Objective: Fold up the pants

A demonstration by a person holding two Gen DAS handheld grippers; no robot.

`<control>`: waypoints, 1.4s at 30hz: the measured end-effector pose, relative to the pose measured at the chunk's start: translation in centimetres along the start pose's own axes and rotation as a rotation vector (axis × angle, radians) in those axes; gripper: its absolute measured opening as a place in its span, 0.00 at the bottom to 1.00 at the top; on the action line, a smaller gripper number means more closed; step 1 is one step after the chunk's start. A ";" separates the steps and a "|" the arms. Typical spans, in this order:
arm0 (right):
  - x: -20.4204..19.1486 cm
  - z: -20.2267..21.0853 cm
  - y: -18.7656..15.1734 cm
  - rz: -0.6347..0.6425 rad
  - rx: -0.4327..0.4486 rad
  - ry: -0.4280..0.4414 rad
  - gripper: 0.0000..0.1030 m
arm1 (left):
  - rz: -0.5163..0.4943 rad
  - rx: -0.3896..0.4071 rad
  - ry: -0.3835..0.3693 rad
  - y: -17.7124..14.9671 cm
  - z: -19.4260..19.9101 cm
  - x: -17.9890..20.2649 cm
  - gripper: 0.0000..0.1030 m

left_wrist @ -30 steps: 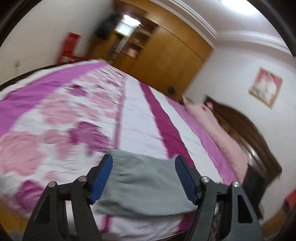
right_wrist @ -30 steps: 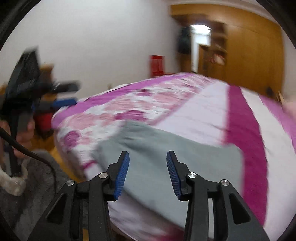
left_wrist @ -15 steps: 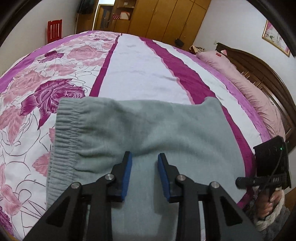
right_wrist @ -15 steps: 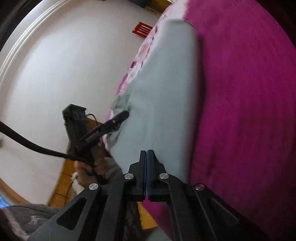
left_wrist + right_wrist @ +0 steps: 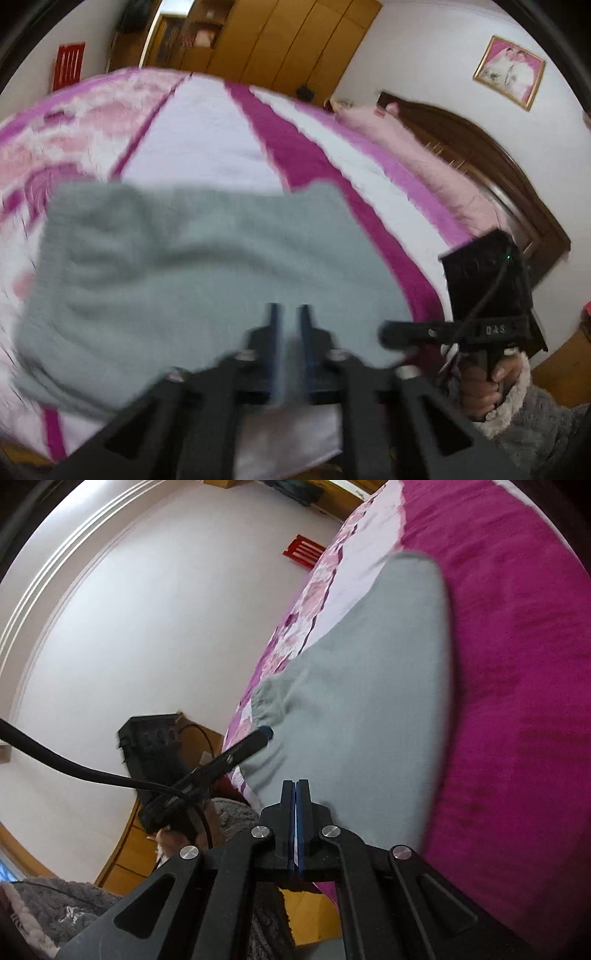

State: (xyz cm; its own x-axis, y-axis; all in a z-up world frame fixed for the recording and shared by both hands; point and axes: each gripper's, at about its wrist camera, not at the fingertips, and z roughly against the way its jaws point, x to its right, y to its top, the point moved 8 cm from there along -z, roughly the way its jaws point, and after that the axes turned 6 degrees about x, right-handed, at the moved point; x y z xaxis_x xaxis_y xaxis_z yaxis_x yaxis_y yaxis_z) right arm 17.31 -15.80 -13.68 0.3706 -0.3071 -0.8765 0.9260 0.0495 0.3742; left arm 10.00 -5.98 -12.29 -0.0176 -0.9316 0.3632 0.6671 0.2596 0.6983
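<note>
Pants (image 5: 207,280), grey, folded flat on the pink floral bedspread (image 5: 207,147), left gripper (image 5: 289,325) at 6 o'clock over them, jaws slightly apart, empty, right gripper (image 5: 296,794) at 3 o'clock, jaws closed together, grip on fabric unclear.

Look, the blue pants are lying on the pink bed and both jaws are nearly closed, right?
Not quite: the pants are grey, not blue, as the left wrist view shows. Only the pads on the jaws are blue. The rest holds: they lie on the pink bed, the right gripper is shut, and the left gripper is nearly closed.
</note>
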 end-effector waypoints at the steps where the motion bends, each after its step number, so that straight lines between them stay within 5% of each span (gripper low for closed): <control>1: 0.7 -0.2 -0.3 -0.006 -0.012 -0.021 0.00 | 0.013 -0.036 0.032 -1.1 -0.7 -0.5 0.04; 8: 0.5 0.0 -0.1 -0.010 0.008 -0.005 0.00 | 0.087 -0.020 0.009 -1.0 -0.5 -1.2 0.03; 13: -0.2 1.6 1.7 0.028 0.066 -0.018 0.00 | 0.029 0.020 0.071 0.1 0.1 -0.5 0.03; 17: 3.1 1.5 1.8 -0.032 0.070 -0.100 0.00 | 0.074 -0.015 0.086 -0.7 -0.9 -1.9 0.03; 21: 2.9 2.3 2.3 -0.070 0.102 -0.057 0.00 | 0.048 -0.013 0.151 0.8 -0.4 -1.4 0.03; 26: 1.2 3.2 6.1 -0.008 0.129 -0.083 0.00 | 0.010 0.015 0.149 3.9 -0.5 0.3 0.03; 32: 0.9 0.6 11.2 0.113 0.045 -0.171 0.00 | -0.065 -0.004 0.201 7.9 -4.2 0.1 0.05; 38: 3.1 -0.2 15.3 0.320 0.074 -0.519 0.00 | -0.065 -0.052 0.276 9.3 -8.7 -1.4 0.05; 40: 5.0 -0.2 15.9 0.315 0.107 -0.690 0.00 | -0.050 -0.058 0.318 9.2 -10.1 -2.1 0.06; 42: 6.4 -0.5 15.5 0.261 0.119 -0.771 0.00 | -0.016 -0.064 0.351 9.2 -11.2 -2.5 0.07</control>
State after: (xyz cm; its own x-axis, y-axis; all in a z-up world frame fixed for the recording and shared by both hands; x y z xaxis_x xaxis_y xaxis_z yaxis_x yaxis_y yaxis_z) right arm 34.10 -16.56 -13.63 0.3798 -0.8684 -0.3187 0.7866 0.1218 0.6053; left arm 24.53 -4.14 -13.65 0.2214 -0.9689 0.1104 0.7140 0.2382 0.6584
